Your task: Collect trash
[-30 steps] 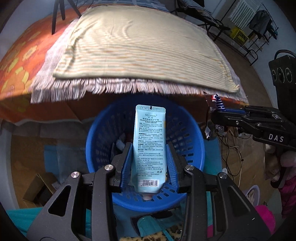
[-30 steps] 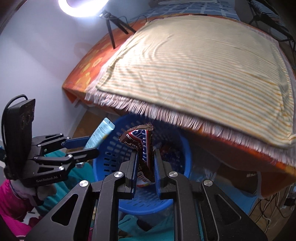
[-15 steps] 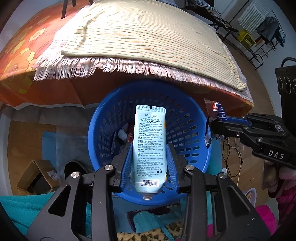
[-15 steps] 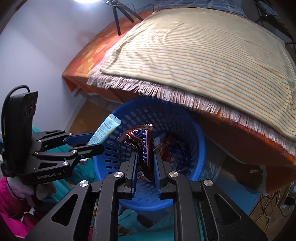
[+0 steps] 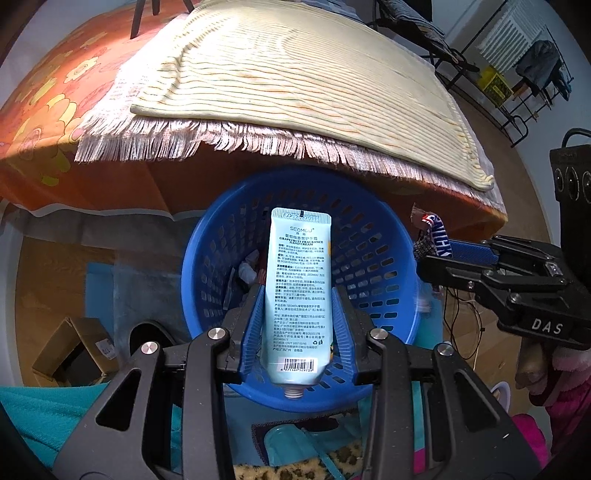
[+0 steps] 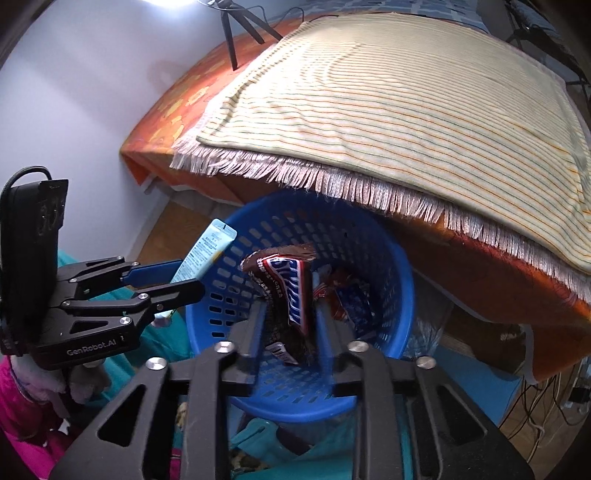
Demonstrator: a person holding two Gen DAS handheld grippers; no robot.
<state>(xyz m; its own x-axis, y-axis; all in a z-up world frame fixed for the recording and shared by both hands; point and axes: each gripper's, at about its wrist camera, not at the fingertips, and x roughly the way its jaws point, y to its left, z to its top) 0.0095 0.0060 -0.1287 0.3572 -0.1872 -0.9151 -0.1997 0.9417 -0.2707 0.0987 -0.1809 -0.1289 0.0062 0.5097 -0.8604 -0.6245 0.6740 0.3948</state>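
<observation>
Left wrist: fringed striped blanket (image 5: 303, 85) over orange bedspread (image 5: 55, 99).

Left tongs (image 5: 297, 314) closed, right tongs (image 6: 290, 317) parted.

Bed (image 5: 92, 122) with orange floral sheet, topped by a cream striped blanket (image 6: 406, 103) whose fringe overhangs the near edge. Pale wall (image 6: 74, 92) on one side; tripod legs (image 6: 236, 33) stand on the bed under a bright lamp. Wooden floor (image 5: 48, 280); open cardboard box (image 5: 74, 350); black metal rack (image 5: 517, 92) by the far wall.
</observation>
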